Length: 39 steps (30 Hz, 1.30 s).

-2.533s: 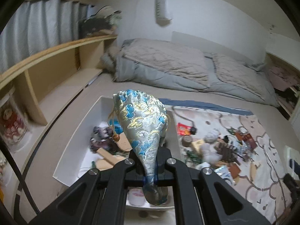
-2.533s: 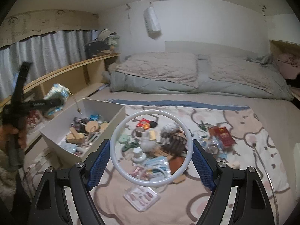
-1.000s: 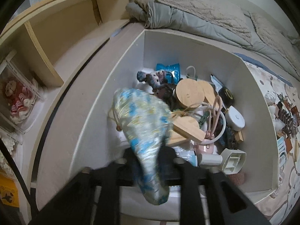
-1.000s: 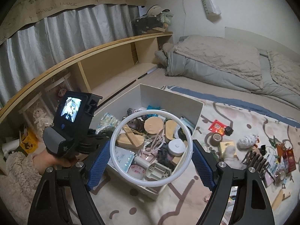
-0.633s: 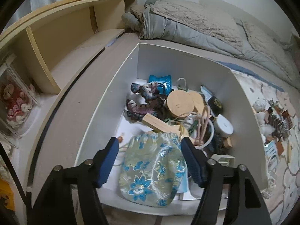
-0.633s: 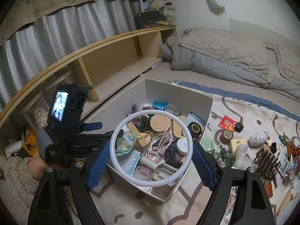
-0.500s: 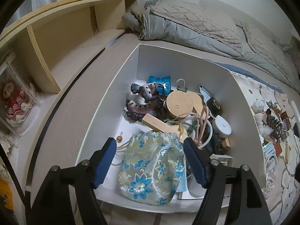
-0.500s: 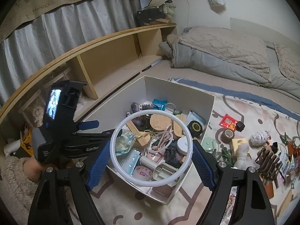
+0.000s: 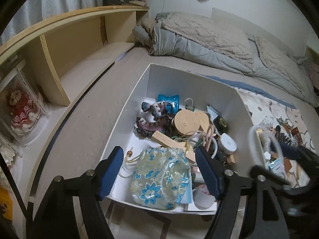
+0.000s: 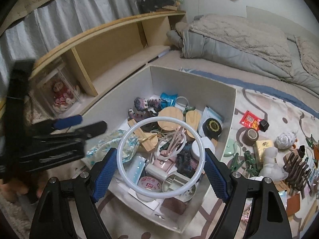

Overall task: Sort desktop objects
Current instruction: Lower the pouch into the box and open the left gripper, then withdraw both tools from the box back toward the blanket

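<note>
A white box (image 9: 189, 91) holds several small items. A blue-and-gold flowered pouch (image 9: 159, 177) lies loose in its near left corner. My left gripper (image 9: 158, 153) hangs open above that pouch and touches nothing. My right gripper (image 10: 160, 155) is shut on a white plastic ring (image 10: 159, 119), its blue pads pressing the ring's two sides, over the near half of the box (image 10: 189, 85). In the right wrist view the left gripper (image 10: 83, 124) is a blur at the left, beside the pouch (image 10: 105, 145). The ring (image 9: 252, 137) shows at the right edge of the left wrist view.
Right of the box, a patterned mat carries a red packet (image 10: 250, 120), a tape roll (image 10: 250, 135), a white plush (image 10: 269, 159) and green clips (image 10: 247, 159). A wooden shelf (image 10: 111, 45) with a cased doll (image 10: 61, 93) runs along the left. Folded bedding (image 10: 239, 43) lies behind.
The left gripper let go of the pouch, which now lies in the box, then opened wide and rose. The right gripper carried the ring left and down over the box.
</note>
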Available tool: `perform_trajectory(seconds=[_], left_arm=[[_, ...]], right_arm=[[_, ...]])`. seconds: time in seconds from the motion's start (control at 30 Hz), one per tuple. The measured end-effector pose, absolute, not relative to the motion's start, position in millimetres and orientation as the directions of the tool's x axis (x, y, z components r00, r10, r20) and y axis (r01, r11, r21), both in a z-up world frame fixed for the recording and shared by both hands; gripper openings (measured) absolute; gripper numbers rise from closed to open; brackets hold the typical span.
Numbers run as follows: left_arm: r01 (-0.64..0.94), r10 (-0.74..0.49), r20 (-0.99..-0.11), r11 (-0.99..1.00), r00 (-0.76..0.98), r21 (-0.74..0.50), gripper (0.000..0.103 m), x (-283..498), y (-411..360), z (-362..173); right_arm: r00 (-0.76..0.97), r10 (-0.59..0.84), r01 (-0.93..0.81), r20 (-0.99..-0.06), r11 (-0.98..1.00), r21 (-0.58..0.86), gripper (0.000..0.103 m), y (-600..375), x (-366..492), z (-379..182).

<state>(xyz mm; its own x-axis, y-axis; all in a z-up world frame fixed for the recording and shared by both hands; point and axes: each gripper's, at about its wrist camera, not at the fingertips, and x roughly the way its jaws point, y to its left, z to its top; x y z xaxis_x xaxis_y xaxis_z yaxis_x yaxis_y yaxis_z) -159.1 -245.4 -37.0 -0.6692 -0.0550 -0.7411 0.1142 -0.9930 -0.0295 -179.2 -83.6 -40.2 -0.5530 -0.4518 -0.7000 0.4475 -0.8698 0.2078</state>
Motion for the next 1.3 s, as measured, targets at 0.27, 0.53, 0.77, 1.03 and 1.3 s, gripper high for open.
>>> perform_trajectory(seconds=[0.27, 0.53, 0.77, 1.03, 1.3], left_arm=[[0.086, -0.036, -0.718, -0.996, -0.695, -0.033, 0.074, -151.1, -236.8, -27.0], [0.090, -0.052, -0.712, -0.996, -0.700, -0.016, 0.074, -149.9, -234.8, -27.1], [0.100, -0.053, -0.718, -0.995, -0.694, -0.023, 0.074, -147.7, -236.9, -29.6], [0.107, -0.046, -0.719, -0.993, -0.694, -0.040, 0.075, -145.6, -238.6, -30.1], [0.112, -0.041, -0.720, -0.992, -0.693, -0.051, 0.075, -145.5, -237.0, -28.9]], right_arm=[[-0.519, -0.436, 0.437, -0.736, -0.875, 0.209, 0.084, -95.0, -192.7, -59.2], [-0.502, -0.440, 0.454, -0.745, -0.867, 0.206, 0.084, -101.4, -196.1, -68.6], [-0.557, -0.394, 0.452, -0.732, -0.882, 0.131, 0.103, -104.7, -189.9, -67.9], [-0.546, -0.413, 0.439, -0.729, -0.882, 0.171, 0.103, -98.4, -188.8, -65.9], [-0.570, -0.418, 0.433, -0.707, -0.884, 0.174, 0.103, -89.7, -184.3, -57.4]])
